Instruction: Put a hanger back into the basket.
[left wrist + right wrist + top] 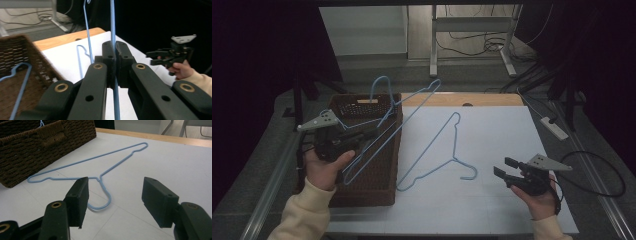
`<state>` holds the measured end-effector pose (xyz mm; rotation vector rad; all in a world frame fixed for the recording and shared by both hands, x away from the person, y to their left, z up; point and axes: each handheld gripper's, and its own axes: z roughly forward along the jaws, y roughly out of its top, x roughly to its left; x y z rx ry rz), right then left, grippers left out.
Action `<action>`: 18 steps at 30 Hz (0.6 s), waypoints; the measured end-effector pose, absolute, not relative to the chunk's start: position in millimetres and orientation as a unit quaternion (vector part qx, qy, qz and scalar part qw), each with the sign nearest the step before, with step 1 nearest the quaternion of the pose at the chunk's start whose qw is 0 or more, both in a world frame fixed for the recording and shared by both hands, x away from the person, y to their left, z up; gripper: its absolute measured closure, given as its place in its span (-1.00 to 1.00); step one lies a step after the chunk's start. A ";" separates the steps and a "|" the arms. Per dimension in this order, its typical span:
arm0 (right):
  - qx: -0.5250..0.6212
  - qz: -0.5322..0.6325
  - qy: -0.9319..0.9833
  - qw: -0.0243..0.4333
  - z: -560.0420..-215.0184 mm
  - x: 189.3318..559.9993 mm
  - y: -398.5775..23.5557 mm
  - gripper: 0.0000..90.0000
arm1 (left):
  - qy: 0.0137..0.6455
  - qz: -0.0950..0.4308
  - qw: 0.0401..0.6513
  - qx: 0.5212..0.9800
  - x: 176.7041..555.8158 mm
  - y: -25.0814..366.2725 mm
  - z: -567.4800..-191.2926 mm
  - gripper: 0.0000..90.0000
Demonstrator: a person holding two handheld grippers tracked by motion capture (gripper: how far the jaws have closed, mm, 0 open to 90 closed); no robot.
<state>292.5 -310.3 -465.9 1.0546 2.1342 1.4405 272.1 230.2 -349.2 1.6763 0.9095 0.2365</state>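
Note:
My left gripper (374, 132) (115, 47) is shut on the thin wire of a blue hanger (412, 112) (112, 22). It holds the hanger tilted above a brown wicker basket (367, 192) (15, 50), hook end up and far. A second blue hanger (454, 159) (100, 178) lies flat on the white table (492, 130), hook toward the near side. My right gripper (503, 166) (115, 190) (151, 58) hovers open at the table's right, just short of that hook, with nothing between its jaws. A blue wire loop (20, 75) shows inside the basket.
The basket (30, 152) stands along the table's left edge. A wooden strip (462, 99) borders the far edge. A white power strip (554, 127) and cables lie off the table at the right, and a metal desk frame (472, 30) stands behind.

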 end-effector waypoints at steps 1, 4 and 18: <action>0.374 0.509 0.755 0.178 -465.9 292.5 -310.5 -0.13 | 0.392 0.103 0.572 0.714 272.5 235.1 -349.8 0.93; 0.375 0.508 0.755 0.177 -466.3 292.7 -310.5 -0.13 | 0.396 0.104 0.571 0.711 273.0 242.6 -350.8 0.93; 0.375 0.503 0.758 0.177 -468.2 293.7 -308.4 -0.13 | 0.436 0.111 0.542 0.710 281.3 294.8 -374.9 0.93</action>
